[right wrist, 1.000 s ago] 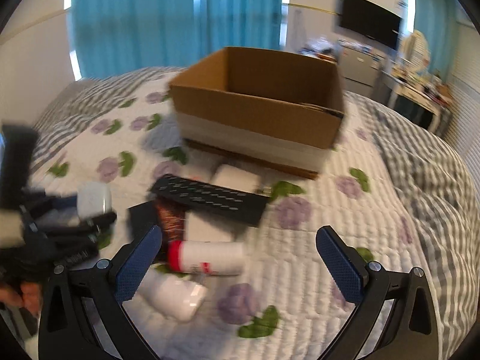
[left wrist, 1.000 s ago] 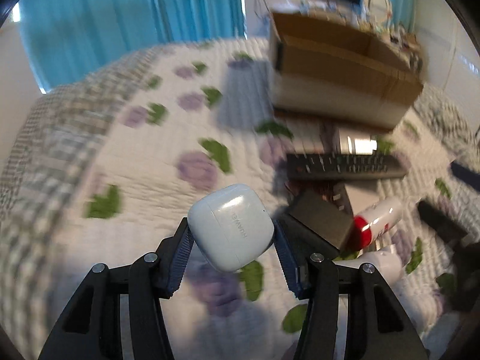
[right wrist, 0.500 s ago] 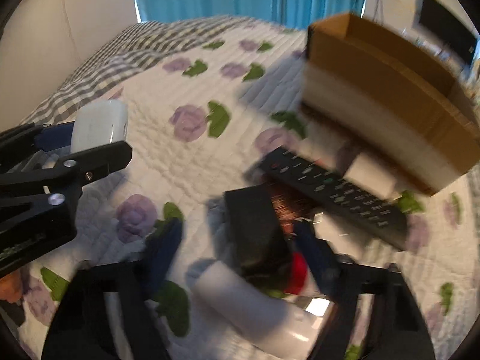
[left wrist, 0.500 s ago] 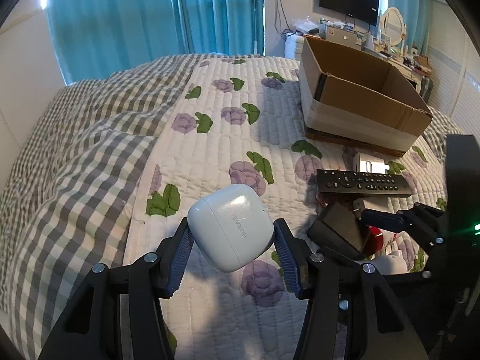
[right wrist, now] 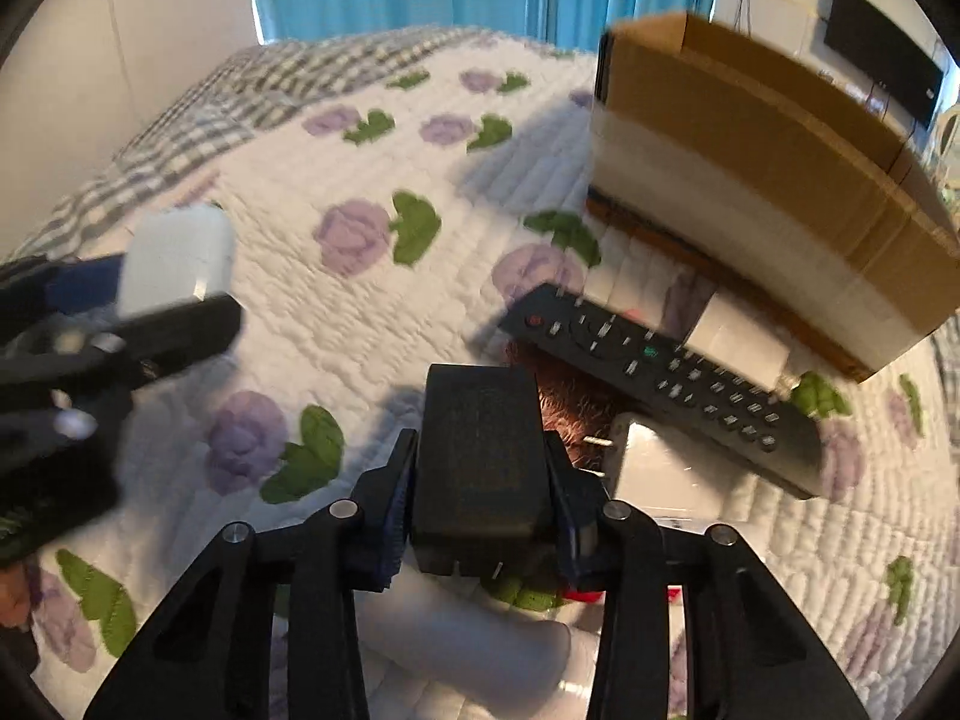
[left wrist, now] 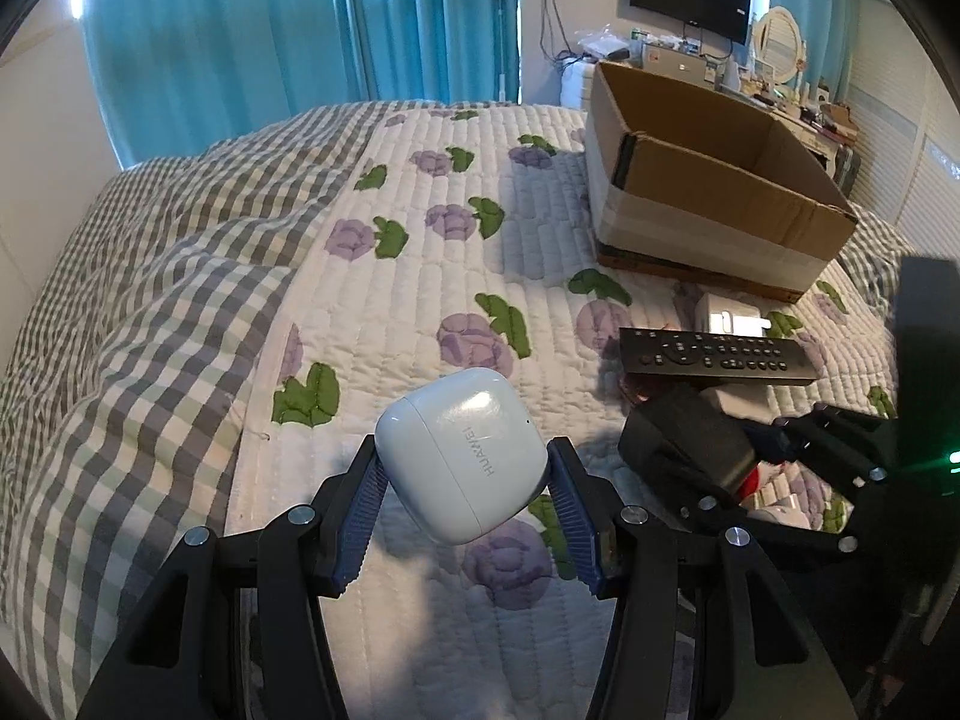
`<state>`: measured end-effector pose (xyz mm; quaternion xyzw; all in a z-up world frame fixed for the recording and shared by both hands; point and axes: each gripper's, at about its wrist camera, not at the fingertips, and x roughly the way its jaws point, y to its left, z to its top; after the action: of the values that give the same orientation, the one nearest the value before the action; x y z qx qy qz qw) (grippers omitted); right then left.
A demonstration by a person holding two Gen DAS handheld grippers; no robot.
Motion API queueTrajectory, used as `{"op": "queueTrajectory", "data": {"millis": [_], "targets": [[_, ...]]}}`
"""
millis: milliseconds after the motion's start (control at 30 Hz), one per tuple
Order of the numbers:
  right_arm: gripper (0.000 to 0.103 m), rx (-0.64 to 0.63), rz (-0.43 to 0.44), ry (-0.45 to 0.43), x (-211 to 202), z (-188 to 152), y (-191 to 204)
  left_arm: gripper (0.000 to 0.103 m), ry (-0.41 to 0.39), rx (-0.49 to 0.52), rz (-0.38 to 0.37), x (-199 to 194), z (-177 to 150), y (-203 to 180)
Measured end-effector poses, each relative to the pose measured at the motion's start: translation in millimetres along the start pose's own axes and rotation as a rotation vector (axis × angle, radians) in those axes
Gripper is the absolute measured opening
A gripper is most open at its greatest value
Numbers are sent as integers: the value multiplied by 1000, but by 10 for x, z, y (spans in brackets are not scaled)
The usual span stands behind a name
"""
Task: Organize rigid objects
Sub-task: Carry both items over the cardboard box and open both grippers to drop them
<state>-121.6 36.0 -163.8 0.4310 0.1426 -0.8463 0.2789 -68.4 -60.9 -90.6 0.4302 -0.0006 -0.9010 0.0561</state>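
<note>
**White case and black adapter gripped above the quilt**

White earbud case (left wrist: 462, 456), one, sits pinched in the left gripper (left wrist: 461, 501). At 3 o'clock, the right gripper (right wrist: 480, 495) is closing its jaws on one black power adapter (right wrist: 480, 456), pads against its sides. Beyond lie one black remote (right wrist: 660, 378) and two white chargers. At 1 o'clock stands one open cardboard box (left wrist: 708, 180) on the bed (left wrist: 180, 300).

White quilt (left wrist: 420, 312) has purple flowers with green leaves, plus a grey-and-white checked part. Curtains (left wrist: 300, 30) are bright teal, cardboard box (left wrist: 708, 204) brown with a white band, earbud case (left wrist: 462, 456) white, remote (right wrist: 660, 384) and adapter (right wrist: 480, 462) black.
</note>
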Motion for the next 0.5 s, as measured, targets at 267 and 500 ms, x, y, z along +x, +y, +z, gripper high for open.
{"op": "queueTrajectory", "data": {"millis": [267,500], "targets": [[39,46,-42,-149,-684,216,-132,55,-56,21,-21,-365,104,-197],[39,78,-117,-266,-1364,424,-397,55,-141,36,-83,-713,524,-469]]}}
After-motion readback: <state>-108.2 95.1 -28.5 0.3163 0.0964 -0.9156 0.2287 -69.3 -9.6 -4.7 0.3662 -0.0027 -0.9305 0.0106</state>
